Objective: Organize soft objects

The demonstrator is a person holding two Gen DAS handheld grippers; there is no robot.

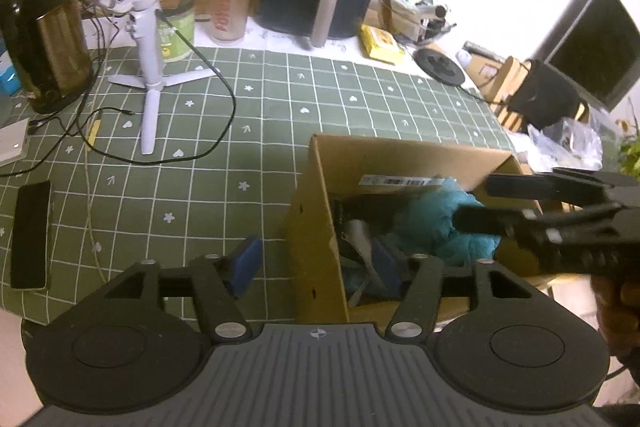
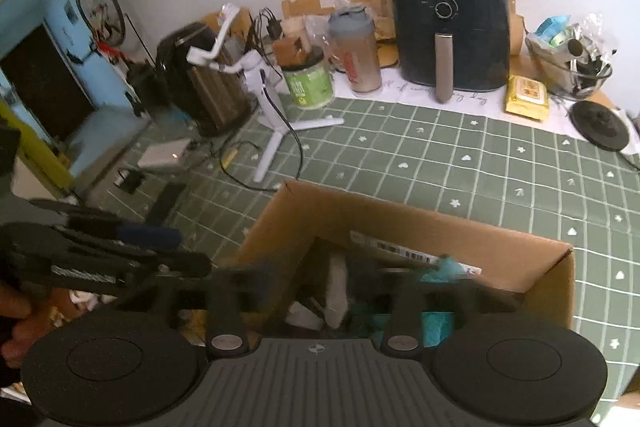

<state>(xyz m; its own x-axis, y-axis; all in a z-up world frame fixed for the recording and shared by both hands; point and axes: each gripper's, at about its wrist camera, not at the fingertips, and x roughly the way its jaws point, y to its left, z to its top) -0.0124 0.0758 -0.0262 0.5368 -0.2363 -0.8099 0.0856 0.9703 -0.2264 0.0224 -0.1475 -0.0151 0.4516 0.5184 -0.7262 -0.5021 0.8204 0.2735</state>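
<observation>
On the near right of the green checked tablecloth [image 1: 280, 99], both grippers, left [image 1: 316, 267] and right [image 2: 320, 291], gape empty over the open brown cardboard box [image 1: 320, 211] holding fluffy teal cloth [image 1: 432, 223].

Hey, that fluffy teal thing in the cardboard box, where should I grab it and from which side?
Pinch the raised, bunched top of the fluffy teal thing, coming straight down through the open top of the cardboard box. Its walls block any side approach, and the soft pile should fold easily between the fingers.

Fluffy teal cloth [image 1: 432, 223] lies crumpled inside open cardboard box [image 1: 320, 195] w/ grey fabric [image 1: 360, 239].
</observation>
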